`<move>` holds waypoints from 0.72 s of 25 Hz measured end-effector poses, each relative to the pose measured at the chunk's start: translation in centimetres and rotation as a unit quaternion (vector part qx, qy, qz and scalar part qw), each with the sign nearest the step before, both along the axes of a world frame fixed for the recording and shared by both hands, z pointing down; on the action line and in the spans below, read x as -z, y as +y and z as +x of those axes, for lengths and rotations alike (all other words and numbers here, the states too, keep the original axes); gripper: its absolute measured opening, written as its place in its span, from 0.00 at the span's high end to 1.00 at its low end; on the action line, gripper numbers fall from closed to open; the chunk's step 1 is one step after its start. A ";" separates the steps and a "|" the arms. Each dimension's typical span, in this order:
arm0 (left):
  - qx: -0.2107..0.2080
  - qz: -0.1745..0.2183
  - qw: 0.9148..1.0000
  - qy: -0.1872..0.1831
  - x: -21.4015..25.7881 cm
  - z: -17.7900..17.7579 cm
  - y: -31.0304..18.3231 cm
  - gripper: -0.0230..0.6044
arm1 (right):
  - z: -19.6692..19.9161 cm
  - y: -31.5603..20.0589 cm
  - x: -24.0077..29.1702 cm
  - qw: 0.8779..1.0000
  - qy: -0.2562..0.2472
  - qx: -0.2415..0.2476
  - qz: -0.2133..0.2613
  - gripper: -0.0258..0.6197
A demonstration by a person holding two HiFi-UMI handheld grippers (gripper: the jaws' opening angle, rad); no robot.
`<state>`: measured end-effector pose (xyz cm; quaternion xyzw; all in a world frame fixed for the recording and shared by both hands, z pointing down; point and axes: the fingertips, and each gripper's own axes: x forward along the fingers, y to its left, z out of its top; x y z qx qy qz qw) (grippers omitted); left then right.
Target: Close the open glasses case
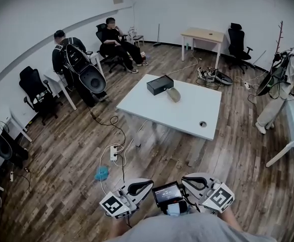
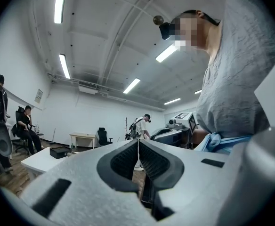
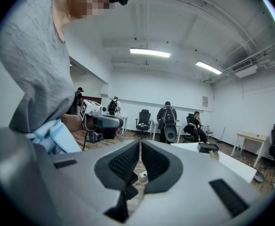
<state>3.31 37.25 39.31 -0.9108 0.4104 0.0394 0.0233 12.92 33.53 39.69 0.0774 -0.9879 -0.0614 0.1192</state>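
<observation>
A small beige oval glasses case point(image 1: 173, 94) lies on the white table point(image 1: 187, 112) beside a black box point(image 1: 160, 84), far across the floor from me. It is too small to tell how its lid stands. The right gripper view also shows the case point(image 3: 215, 154) and the box point(image 3: 208, 147). Both grippers are held close to my body at the bottom of the head view, tips turned toward each other. My left gripper point(image 1: 150, 182) point(image 2: 138, 143) is shut with nothing in it. My right gripper point(image 1: 184, 178) point(image 3: 140, 143) is also shut and empty.
Cables and a power strip point(image 1: 114, 153) lie on the wood floor between me and the table, with a blue cloth point(image 1: 101, 173) nearby. Two people point(image 1: 71, 59) are by the desks at the left, another person point(image 1: 283, 84) at the right. Office chairs point(image 1: 36, 92) line the walls.
</observation>
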 end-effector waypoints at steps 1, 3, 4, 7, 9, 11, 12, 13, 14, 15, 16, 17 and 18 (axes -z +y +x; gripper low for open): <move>0.001 -0.003 1.000 -0.003 -0.2 -0.1 -0.2 0.93 | -0.1 -0.2 -0.1 1.000 0.001 0.000 -0.001 0.91; 0.001 -0.006 1.000 -0.005 -0.4 -0.3 -0.4 0.93 | -0.5 -0.5 -0.3 1.000 0.002 0.000 -0.004 0.91; 0.000 -0.007 1.000 -0.005 -0.5 -0.4 -0.5 0.93 | -0.7 -0.6 -0.4 1.000 0.003 0.001 -0.005 0.91; -0.003 -0.010 1.000 -0.005 -0.7 -0.7 -0.8 0.93 | -1.4 -0.8 -0.5 1.000 0.007 0.007 -0.003 0.91; -0.005 -0.011 1.000 -0.004 -0.8 -0.8 -1.1 0.93 | -1.9 -1.0 -0.5 1.000 0.007 0.009 -0.005 0.91; -0.007 -0.014 1.000 -0.003 -1.1 -1.0 -1.5 0.93 | -2.4 -1.4 -0.5 1.000 0.005 0.012 -0.007 0.91; -0.008 -0.016 1.000 -0.003 -1.2 -1.1 -1.8 0.93 | -2.6 -1.6 -0.5 1.000 0.006 0.014 -0.007 0.91; -0.008 -0.018 1.000 -0.002 -1.3 -1.3 -2.0 0.93 | -2.7 -1.8 -0.6 1.000 0.007 0.015 -0.008 0.91; -0.007 -0.019 1.000 -0.001 -1.4 -1.6 -2.3 0.93 | -2.8 -2.1 -0.7 1.000 0.009 0.014 -0.010 0.91; -0.006 -0.021 1.000 0.001 -1.6 -1.8 -2.6 0.93 | -2.9 -2.5 -0.9 1.000 0.011 0.013 -0.013 0.91; -0.004 -0.023 1.000 0.002 -1.7 -2.1 -2.9 0.93 | -3.0 -2.9 -1.0 1.000 0.013 0.012 -0.016 0.91; -0.002 -0.024 1.000 0.003 -1.9 -2.4 -3.4 0.93 | -3.1 -3.4 -1.2 1.000 0.015 0.011 -0.018 0.91; 0.001 -0.026 1.000 0.002 -2.0 -2.7 -3.9 0.93 | -3.3 -4.1 -1.3 1.000 0.016 0.011 -0.021 0.91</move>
